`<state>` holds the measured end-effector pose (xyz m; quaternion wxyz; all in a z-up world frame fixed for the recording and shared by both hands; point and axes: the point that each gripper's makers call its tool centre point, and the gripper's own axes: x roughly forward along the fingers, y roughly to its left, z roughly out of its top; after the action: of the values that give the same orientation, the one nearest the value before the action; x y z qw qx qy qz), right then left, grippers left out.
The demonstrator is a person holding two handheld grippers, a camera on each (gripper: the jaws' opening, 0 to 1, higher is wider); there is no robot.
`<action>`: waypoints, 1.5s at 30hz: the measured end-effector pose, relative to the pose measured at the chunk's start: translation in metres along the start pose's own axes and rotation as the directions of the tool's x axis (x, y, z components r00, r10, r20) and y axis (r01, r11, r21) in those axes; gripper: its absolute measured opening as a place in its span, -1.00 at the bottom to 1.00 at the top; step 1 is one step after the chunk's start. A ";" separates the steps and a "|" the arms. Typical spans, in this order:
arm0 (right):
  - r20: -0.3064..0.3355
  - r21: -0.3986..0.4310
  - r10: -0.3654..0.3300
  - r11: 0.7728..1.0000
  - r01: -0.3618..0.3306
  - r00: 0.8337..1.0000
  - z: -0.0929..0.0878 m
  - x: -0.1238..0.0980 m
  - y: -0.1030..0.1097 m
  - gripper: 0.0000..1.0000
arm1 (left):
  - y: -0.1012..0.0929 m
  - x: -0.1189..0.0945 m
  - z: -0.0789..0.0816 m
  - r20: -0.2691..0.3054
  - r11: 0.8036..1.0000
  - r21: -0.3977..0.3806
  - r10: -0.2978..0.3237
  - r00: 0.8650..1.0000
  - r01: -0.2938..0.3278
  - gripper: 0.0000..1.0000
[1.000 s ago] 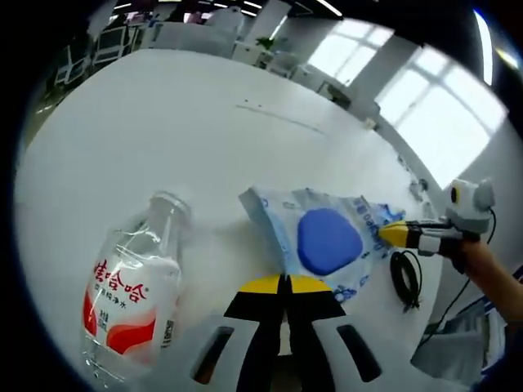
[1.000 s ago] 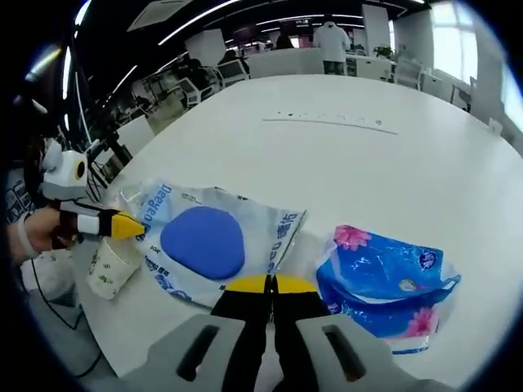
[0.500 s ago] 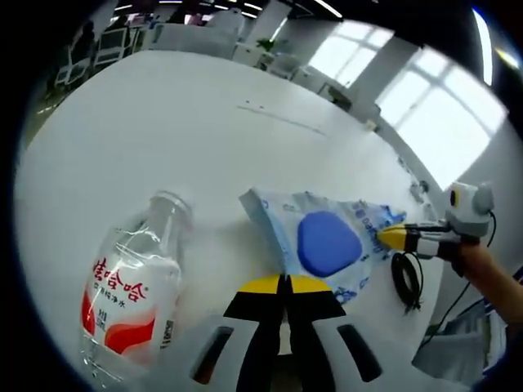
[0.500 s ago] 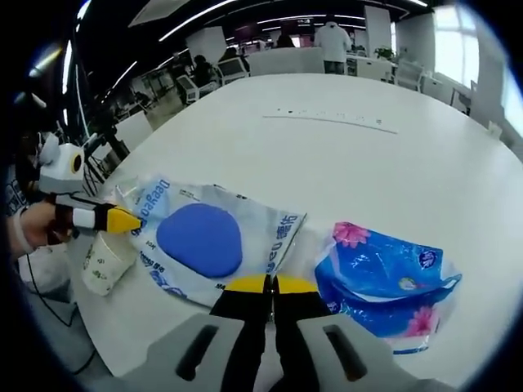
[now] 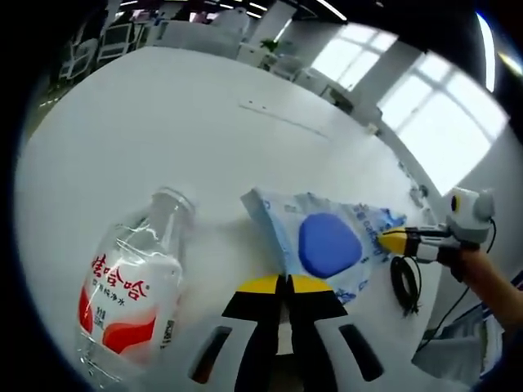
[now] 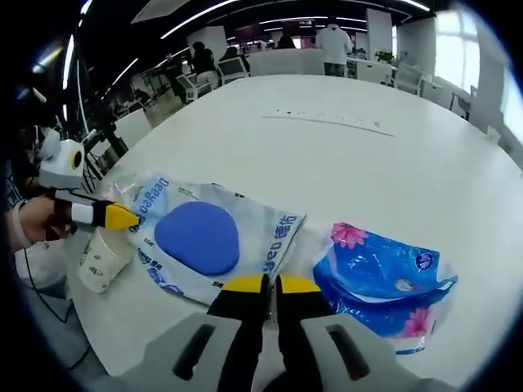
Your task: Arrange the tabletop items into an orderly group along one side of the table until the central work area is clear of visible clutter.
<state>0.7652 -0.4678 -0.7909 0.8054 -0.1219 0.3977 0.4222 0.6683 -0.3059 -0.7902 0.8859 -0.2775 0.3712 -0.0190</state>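
- Here, in the left gripper view, the left gripper (image 5: 283,282) has its yellow-tipped fingers together on the near edge of a clear plastic bag (image 5: 323,245) lying flat on the white surface (image 5: 163,131); a blue oval pad shows inside the bag.
- At the bag's far corner, the right gripper (image 5: 391,240) comes in from the right, held by a hand (image 5: 474,265), its yellow tip touching the bag's edge.
- A clear bottle (image 5: 131,286) with a red and white label lies on its side to the left of the bag, mouth open, apart from it.
- A black coiled cable (image 5: 404,282) lies near the surface's edge, just beyond the bag.
- In the right gripper view, the right gripper (image 6: 270,286) has its fingers nearly closed, a thin gap between them, at the bag's edge; whether they pinch the film I cannot tell.
- A blue tissue pack (image 6: 384,282) with pink flowers lies to the right of the bag (image 6: 204,237), close beside it.
- A paper cup (image 6: 102,260) stands under the bag's left end, by the left gripper (image 6: 122,216).
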 end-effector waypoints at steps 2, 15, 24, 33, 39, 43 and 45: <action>0.005 -0.007 -0.003 1.000 0.003 1.000 0.002 -0.001 0.001 -0.92 | 0.000 -0.001 0.000 0.007 1.000 0.002 0.011 1.000 -0.011 -0.99; 0.033 -0.039 -0.024 0.999 0.025 0.999 0.007 -0.017 0.015 -0.68 | -0.006 -0.005 0.010 0.047 1.000 0.021 0.009 0.999 -0.010 -0.80; 0.097 -0.048 -0.008 0.999 0.013 0.995 0.021 -0.035 0.034 -0.35 | -0.015 -0.015 0.022 0.086 0.998 0.063 0.012 0.996 -0.018 -0.66; 0.128 -0.002 0.067 0.998 -0.068 0.990 0.020 -0.042 0.058 -0.09 | -0.011 -0.026 0.027 0.101 0.998 0.066 -0.004 0.995 -0.003 -0.57; 0.124 0.020 0.029 0.999 -0.032 0.992 0.010 -0.050 0.052 0.11 | -0.012 -0.038 0.033 0.111 0.993 0.118 -0.037 0.993 0.024 -0.40; 0.125 0.045 0.011 0.999 -0.017 0.992 0.004 -0.056 0.059 0.32 | -0.011 -0.046 0.034 0.088 0.982 0.181 -0.059 0.994 0.042 -0.26; 0.123 0.059 0.018 0.998 -0.025 0.992 0.000 -0.057 0.069 0.40 | -0.008 -0.051 0.036 0.090 0.982 0.180 -0.067 0.994 0.050 -0.21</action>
<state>0.6930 -0.4585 -0.7389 0.8270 -0.0670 0.3613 0.4254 0.6565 -0.2831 -0.7331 0.9229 -0.2091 0.3169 -0.0648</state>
